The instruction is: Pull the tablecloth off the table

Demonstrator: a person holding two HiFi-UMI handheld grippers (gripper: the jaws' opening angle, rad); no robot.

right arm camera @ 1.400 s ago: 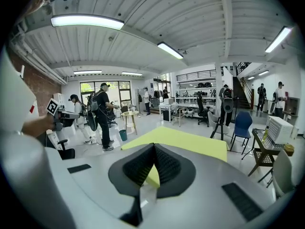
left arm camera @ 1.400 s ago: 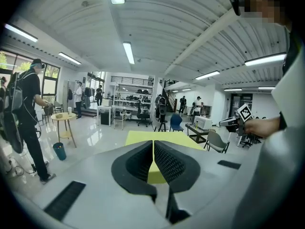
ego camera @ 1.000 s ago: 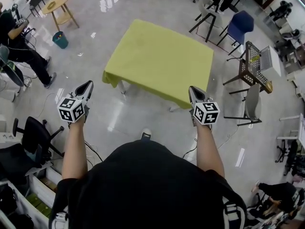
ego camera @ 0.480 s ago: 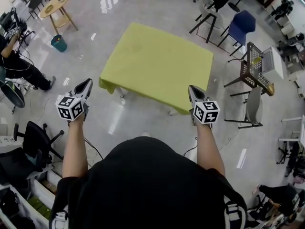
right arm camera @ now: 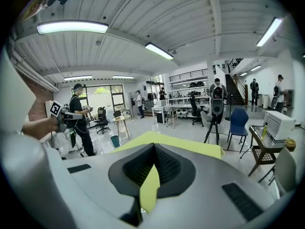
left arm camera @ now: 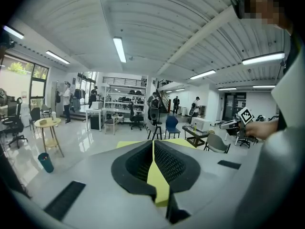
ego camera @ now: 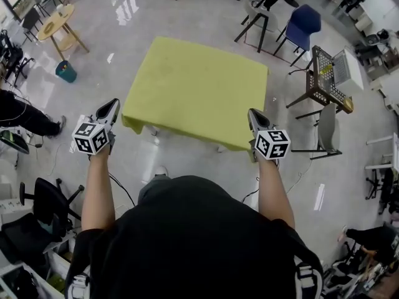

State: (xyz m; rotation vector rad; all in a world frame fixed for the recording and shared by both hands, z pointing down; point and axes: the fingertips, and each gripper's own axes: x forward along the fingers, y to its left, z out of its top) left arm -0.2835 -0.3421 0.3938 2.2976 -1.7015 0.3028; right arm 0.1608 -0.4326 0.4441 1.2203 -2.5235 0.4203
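A yellow-green tablecloth lies flat over a table in the middle of the floor, hanging a little over the edges. My left gripper is shut and empty, just left of the cloth's near left corner and apart from it. My right gripper is shut too, at the near right corner, its tip over the cloth's edge; contact cannot be told. In the left gripper view the closed left gripper points at the tablecloth. In the right gripper view the closed right gripper faces the tablecloth.
A blue chair and a brown wire cart stand right of the table, with a grey chair nearer. At left are a round wooden table, a teal bin, a person's leg and a black office chair.
Both grippers have come forward to the cloth's near corners as the person walked toward the table. Their jaws stayed shut.
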